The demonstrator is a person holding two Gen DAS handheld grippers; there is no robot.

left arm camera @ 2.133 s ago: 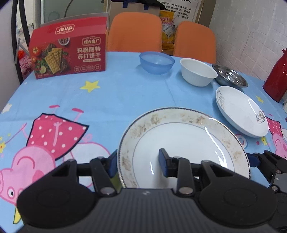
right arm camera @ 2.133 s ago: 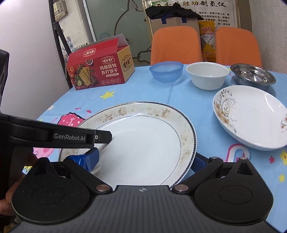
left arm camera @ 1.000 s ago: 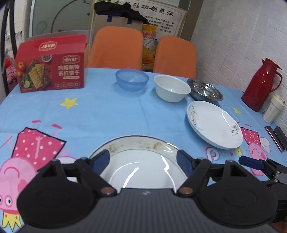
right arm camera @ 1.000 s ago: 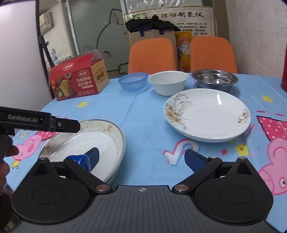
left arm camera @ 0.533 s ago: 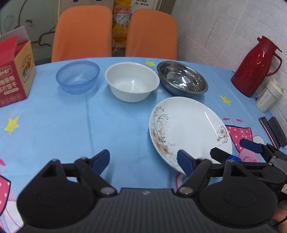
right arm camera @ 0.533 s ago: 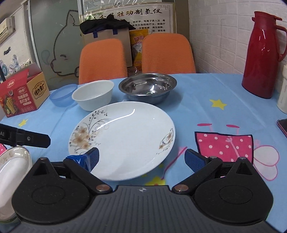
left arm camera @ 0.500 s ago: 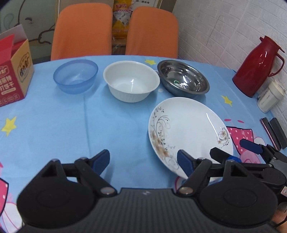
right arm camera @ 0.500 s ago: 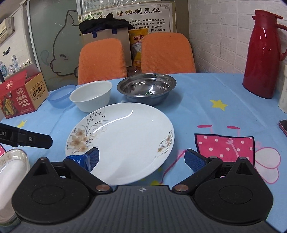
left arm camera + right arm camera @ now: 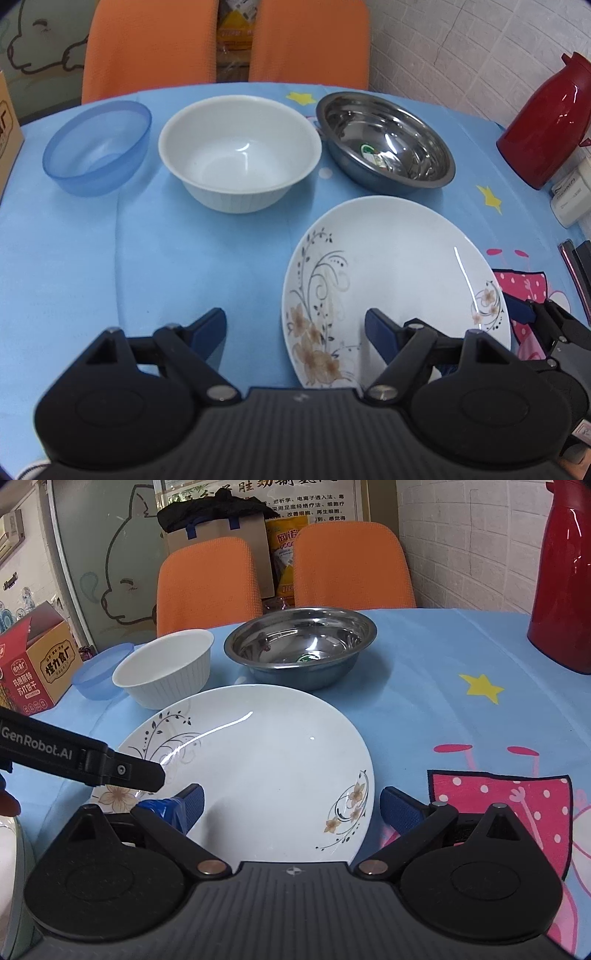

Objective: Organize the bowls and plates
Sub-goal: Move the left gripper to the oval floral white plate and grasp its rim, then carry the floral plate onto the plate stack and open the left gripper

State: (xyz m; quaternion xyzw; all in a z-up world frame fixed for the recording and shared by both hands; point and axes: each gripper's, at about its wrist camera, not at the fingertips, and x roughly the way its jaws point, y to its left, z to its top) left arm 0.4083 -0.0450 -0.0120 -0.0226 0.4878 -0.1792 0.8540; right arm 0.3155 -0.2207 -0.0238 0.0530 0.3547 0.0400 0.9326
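Observation:
A white plate with flower print (image 9: 395, 273) lies on the blue tablecloth; it also shows in the right wrist view (image 9: 258, 768). My left gripper (image 9: 295, 332) is open, its jaws straddling the plate's near left rim, left finger over the cloth, right finger over the plate. My right gripper (image 9: 291, 806) is open and straddles the plate's near right rim. Behind stand a blue bowl (image 9: 98, 147), a white bowl (image 9: 240, 151) and a steel bowl (image 9: 384, 140). The gold-rimmed plate's edge (image 9: 9, 853) shows at far left.
A red thermos (image 9: 546, 125) and a small white jar (image 9: 572, 195) stand at the right edge. A red cracker box (image 9: 35, 664) sits at the left. Two orange chairs (image 9: 280, 572) stand behind the table. A dark flat object (image 9: 578, 266) lies at the right.
Both grippers let go of the gold-rimmed plate and moved right to the flower plate. In the last half second they came closer and now straddle its near rim.

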